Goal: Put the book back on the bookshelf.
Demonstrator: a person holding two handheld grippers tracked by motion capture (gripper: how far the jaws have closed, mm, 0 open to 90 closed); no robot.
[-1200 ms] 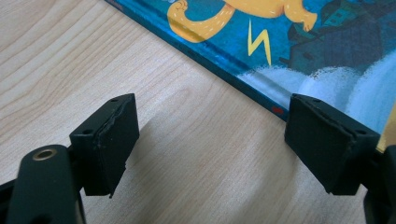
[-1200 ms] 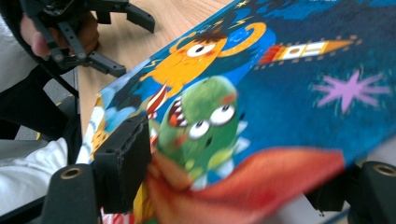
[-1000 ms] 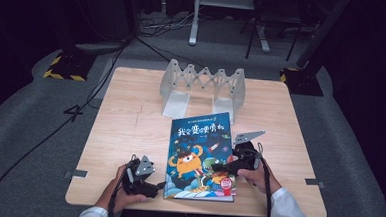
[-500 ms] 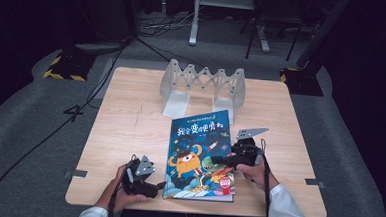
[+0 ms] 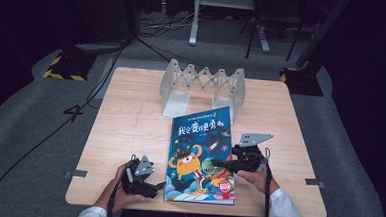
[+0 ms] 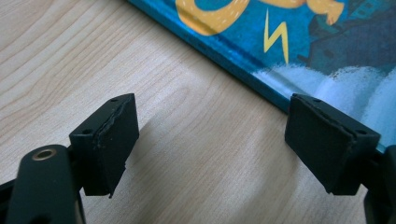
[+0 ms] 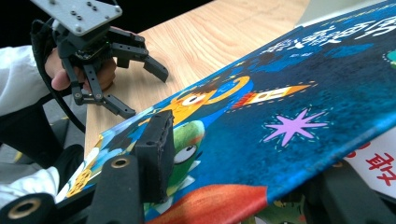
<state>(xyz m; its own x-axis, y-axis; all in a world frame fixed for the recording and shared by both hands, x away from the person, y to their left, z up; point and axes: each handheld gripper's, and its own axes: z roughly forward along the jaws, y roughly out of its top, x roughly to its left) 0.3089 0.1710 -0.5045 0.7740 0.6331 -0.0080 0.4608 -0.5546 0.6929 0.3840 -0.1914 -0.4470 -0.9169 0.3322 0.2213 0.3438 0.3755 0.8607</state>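
Cover-lifting step in hand: right claw (image 7: 224, 186), just closed onto the front cover of the picture book (image 5: 201, 156) at the tabletop's (image 5: 130, 125) near edge, must swing it open, while the left claw (image 6: 224, 144) stands wide, empty.

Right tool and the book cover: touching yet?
Touching. In the right gripper view, the right tool has one jaw on top of the book cover and the other beneath its lifted edge; the jaws have just been closing on it.
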